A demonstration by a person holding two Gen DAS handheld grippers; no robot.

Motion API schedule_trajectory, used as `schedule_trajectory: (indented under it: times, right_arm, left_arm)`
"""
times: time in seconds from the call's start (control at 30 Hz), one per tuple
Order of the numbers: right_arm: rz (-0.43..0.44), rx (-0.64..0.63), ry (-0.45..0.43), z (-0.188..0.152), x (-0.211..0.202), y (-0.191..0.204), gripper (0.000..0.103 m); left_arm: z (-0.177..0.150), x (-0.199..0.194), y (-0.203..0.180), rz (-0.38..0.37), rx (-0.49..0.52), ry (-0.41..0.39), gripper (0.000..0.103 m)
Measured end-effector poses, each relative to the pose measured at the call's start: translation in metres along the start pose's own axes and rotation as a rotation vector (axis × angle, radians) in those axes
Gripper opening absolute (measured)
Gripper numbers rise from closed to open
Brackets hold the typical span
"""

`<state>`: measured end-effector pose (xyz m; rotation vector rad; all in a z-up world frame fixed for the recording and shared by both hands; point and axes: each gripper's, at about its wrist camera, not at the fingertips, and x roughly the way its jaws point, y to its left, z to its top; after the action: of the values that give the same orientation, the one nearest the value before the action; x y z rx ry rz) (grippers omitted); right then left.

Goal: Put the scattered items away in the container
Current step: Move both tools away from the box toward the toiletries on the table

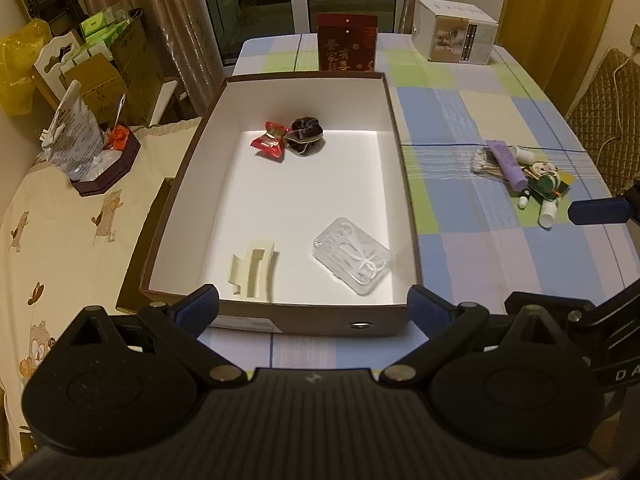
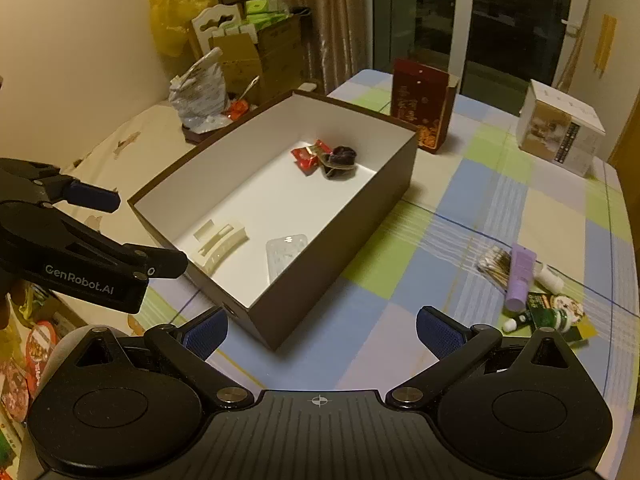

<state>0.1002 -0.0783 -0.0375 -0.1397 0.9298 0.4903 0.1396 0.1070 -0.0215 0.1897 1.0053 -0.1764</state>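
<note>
Left gripper [image 1: 313,309] agape; box [image 1: 188,168] near wall hides floor

brown box [image 1: 316,323], white inside; checked tablecloth [image 1: 480,248]; purple tube [image 1: 507,163]

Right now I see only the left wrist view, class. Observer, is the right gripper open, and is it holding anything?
Observer: The right gripper is open and empty.
Operator: What lies ahead of it?
Observer: Bare tablecloth, between the box's near corner and the pile with the purple tube.
Operator: Is there anything left of the box that I miss?
Observer: Red printed packages sit low down, beside the table.
</note>
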Motion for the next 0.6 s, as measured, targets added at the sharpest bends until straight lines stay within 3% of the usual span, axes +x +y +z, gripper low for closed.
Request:
schedule_trajectory:
  times: [0.6]
  right_arm:
    - [-0.066,0.081,-0.040,-0.025,-0.043,-0.036,0.103]
  left_arm:
    - [-0.007,-0.037,-0.041,-0.004,0.005,-0.037,0.099]
